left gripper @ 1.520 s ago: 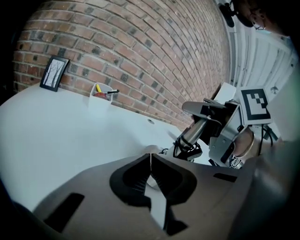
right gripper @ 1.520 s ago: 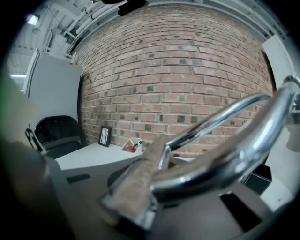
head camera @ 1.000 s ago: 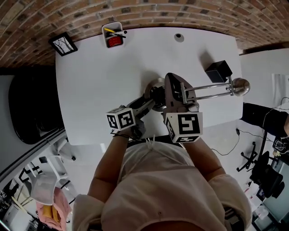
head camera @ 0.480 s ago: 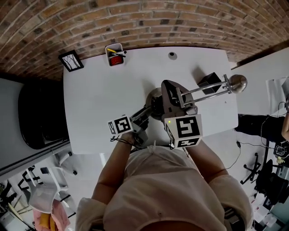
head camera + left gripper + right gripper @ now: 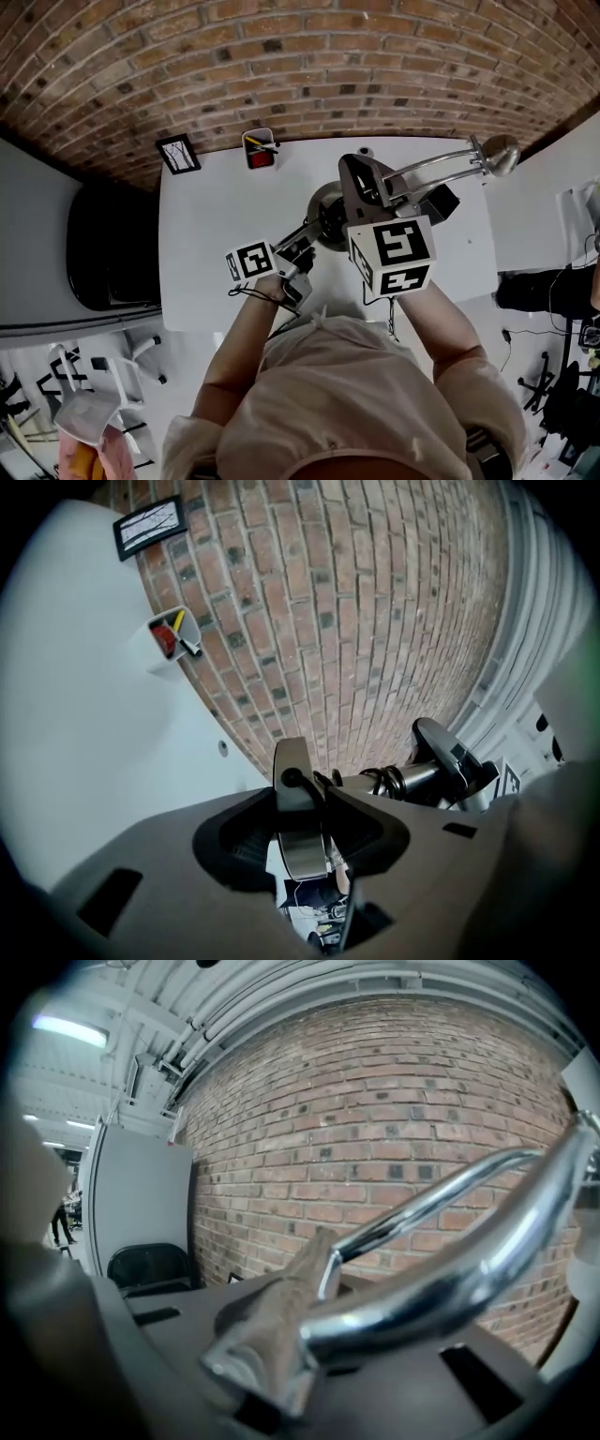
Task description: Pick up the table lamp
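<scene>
Our left gripper (image 5: 309,234) clamps the lamp base (image 5: 302,850) between its jaws; our right gripper (image 5: 361,183) is closed tight on the chrome arm (image 5: 450,1269). We should lift both evenly.

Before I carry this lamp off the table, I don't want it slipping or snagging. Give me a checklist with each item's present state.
1. Grip of left gripper on lamp base rim: ok.
2. Grip of right gripper on lamp arm: ok, shut on it.
3. The lamp base lifted off the white table: ok, looks raised.
4. The lamp arm clear of black box beneath it: cannot tell.
5. The cable at the base running free: cannot tell.
6. Clearance from pen holder and picture frame: ok.
</scene>
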Action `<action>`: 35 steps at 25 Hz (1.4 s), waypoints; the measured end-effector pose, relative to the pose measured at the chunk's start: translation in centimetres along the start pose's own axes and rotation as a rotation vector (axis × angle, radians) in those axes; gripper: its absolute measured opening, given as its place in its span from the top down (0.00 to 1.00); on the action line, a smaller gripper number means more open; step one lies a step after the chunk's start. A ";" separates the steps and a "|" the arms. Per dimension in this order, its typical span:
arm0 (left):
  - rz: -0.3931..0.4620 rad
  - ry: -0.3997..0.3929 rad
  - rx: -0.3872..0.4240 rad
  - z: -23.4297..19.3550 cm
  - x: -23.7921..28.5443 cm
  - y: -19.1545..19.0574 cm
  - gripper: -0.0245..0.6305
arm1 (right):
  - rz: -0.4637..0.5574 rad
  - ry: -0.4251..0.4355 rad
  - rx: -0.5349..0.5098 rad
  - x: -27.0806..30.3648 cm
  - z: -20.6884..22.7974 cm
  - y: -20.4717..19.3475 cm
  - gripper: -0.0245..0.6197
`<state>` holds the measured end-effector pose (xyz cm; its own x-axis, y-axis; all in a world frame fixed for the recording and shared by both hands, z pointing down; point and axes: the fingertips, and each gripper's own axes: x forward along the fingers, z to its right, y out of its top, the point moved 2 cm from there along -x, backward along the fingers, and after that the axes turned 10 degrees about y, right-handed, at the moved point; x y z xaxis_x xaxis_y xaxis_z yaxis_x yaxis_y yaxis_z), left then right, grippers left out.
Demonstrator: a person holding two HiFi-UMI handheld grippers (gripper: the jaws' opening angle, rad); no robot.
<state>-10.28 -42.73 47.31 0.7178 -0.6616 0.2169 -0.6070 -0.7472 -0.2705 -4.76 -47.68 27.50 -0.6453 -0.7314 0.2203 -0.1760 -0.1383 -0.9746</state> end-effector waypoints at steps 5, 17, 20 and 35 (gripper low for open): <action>0.052 -0.017 0.028 3.5 -0.4 2.2 0.70 | 0.025 0.022 -0.022 -0.2 0.3 3.9 0.92; 0.083 -0.051 0.051 7.6 -0.7 4.5 0.70 | 0.060 0.053 -0.043 -0.7 1.0 8.5 0.92; 0.074 -0.046 0.042 7.1 -0.6 3.9 0.70 | 0.047 0.056 -0.049 -0.7 0.7 8.0 0.92; 0.064 -0.038 0.007 5.5 -0.6 2.4 0.70 | 0.008 0.051 -0.031 -0.6 0.5 6.0 0.92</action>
<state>-10.33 -43.81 41.33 0.6902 -0.7049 0.1634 -0.6495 -0.7031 -0.2894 -5.11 -48.40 21.52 -0.6839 -0.6970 0.2154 -0.1932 -0.1117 -0.9748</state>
